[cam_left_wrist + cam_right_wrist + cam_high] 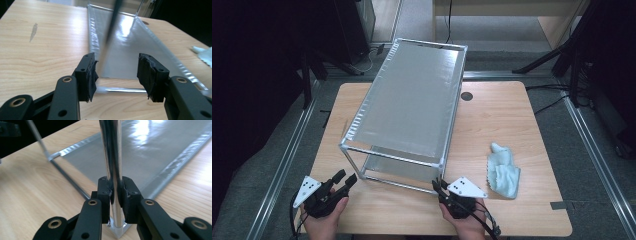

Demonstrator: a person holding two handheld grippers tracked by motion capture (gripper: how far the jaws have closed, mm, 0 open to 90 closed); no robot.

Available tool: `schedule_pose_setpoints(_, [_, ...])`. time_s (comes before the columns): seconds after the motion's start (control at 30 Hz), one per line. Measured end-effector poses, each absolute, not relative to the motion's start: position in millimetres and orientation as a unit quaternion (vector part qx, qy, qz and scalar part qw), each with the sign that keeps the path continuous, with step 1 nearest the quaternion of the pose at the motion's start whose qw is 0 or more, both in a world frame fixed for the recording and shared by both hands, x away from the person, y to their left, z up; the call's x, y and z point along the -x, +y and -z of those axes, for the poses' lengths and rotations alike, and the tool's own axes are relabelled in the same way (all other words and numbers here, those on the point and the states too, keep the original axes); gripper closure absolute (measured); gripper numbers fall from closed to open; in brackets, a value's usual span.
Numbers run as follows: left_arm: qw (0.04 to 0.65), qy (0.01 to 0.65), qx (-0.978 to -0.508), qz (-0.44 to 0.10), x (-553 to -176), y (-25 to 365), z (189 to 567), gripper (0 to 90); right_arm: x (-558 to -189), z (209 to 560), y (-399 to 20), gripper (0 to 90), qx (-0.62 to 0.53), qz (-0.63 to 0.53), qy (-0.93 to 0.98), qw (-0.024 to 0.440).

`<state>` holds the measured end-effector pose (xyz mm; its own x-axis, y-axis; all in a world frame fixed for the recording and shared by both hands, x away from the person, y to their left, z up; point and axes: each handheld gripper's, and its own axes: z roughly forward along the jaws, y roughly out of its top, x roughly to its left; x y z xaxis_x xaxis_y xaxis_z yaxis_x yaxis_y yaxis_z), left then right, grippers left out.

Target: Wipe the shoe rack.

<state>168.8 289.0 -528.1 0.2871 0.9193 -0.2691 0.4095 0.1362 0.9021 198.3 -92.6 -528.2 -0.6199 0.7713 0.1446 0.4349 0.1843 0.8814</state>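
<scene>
With the right gripper [116, 195] pinching the near right post of the metal rack [412, 100], I judge the step as getting both hands on its front legs. The rack stands mid-desk [522, 125], long side running away from me. Left gripper [116, 75]: fingers spread, front left post blurred just inside the left pad, not yet pressed. Next move calls for centring that post and closing, so both sides are held evenly. Right gripper view shows the post's plastic foot and the pads' bite; the high view shows instead the blue cloth [503, 172] lying to the rack's right.
</scene>
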Motion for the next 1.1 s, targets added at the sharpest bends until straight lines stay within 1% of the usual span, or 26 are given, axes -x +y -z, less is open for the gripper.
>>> schedule_pose_setpoints(0.07, [0.518, 0.54, -0.615, -0.249, -175, 284, 528, 50.0, -198, 528, -101, 78.6, -0.411, -0.495, 0.745, 0.174])
schedule_pose_setpoints(0.2, [0.521, 0.521, -0.633, -0.238, -188, 268, 528, 51.5, -194, 528, -119, 78.6, -0.426, -0.491, 0.736, 0.187])
schedule_pose_setpoints(0.27, [0.529, 0.501, -0.642, -0.237, -191, 259, 527, 52.5, -193, 528, -127, 78.6, -0.433, -0.489, 0.732, 0.194])
schedule_pose_setpoints(0.3, [0.535, 0.483, -0.653, -0.233, -193, 253, 526, 55.2, -193, 528, -131, 78.5, -0.439, -0.487, 0.729, 0.197])
schedule_pose_setpoints(0.37, [0.541, 0.454, -0.668, -0.231, -195, 244, 525, 68.2, -192, 527, -139, 78.5, -0.449, -0.485, 0.723, 0.204])
schedule_pose_setpoints(0.43, [0.543, 0.431, -0.684, -0.226, -195, 236, 523, 78.2, -192, 527, -147, 78.3, -0.46, -0.482, 0.716, 0.208])
schedule_pose_setpoints(0.53, [0.545, 0.41, -0.698, -0.218, -194, 228, 523, 79.8, -194, 526, -159, 77.7, -0.48, -0.481, 0.703, 0.21])
schedule_pose_setpoints(0.67, [0.551, 0.401, -0.702, -0.205, -187, 227, 524, 79.8, -201, 526, -165, 77.6, -0.488, -0.479, 0.699, 0.21])
schedule_pose_setpoints(0.87, [0.558, 0.394, -0.704, -0.194, -169, 232, 525, 79.7, -215, 525, -160, 77.1, -0.5, -0.478, 0.693, 0.205])
schedule_pose_setpoints(1.1, [0.56, 0.396, -0.7, -0.199, -150, 232, 526, 79.0, -228, 525, -149, 78.0, -0.499, -0.47, 0.694, 0.221])
